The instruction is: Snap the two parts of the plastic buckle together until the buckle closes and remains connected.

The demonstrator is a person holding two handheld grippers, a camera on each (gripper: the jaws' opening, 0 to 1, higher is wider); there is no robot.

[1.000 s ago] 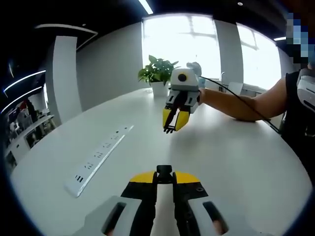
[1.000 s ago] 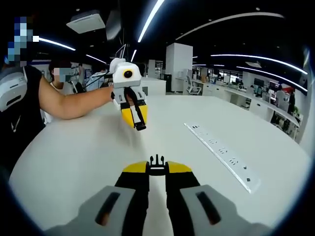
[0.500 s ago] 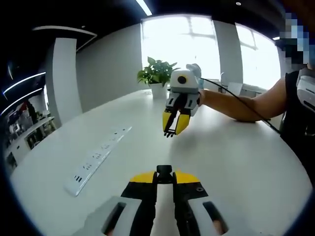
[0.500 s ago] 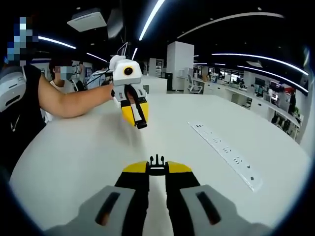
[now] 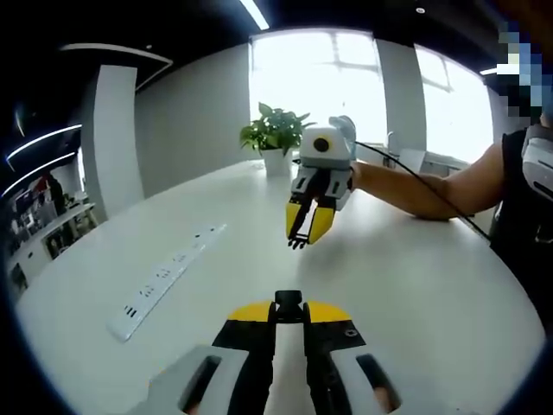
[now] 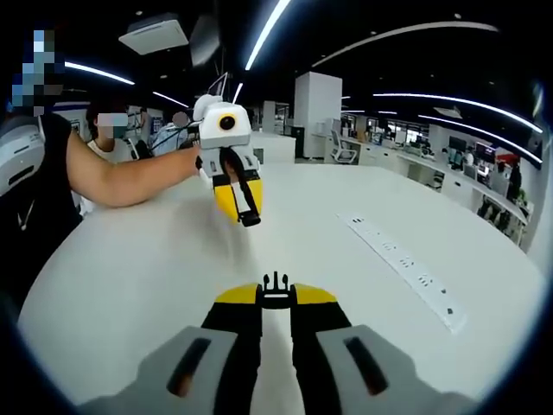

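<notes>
Both tongs are clamped on buckle halves and face each other above the white desk (image 5: 432, 285), well apart. Left tongs (image 5: 288, 304) — seen from their own camera — have their yellow-tipped jaws nearly closed on the socket half of the buckle (image 5: 288, 302), a small black piece pinched at the tips. From the right gripper view the same tongs hang in the air ahead, tilted down, with that black piece poking out below the yellow tips.

Right tongs (image 6: 275, 290) grip the pronged half of the buckle (image 6: 275, 283) the same way, its black prongs sticking forward past the jaw tips. The two halves are not joined.

A white power strip (image 5: 164, 281) lies on the desk — left of the left tongs, right of the right tongs. Beyond the right tongs stands a potted plant (image 5: 275, 134).
</notes>
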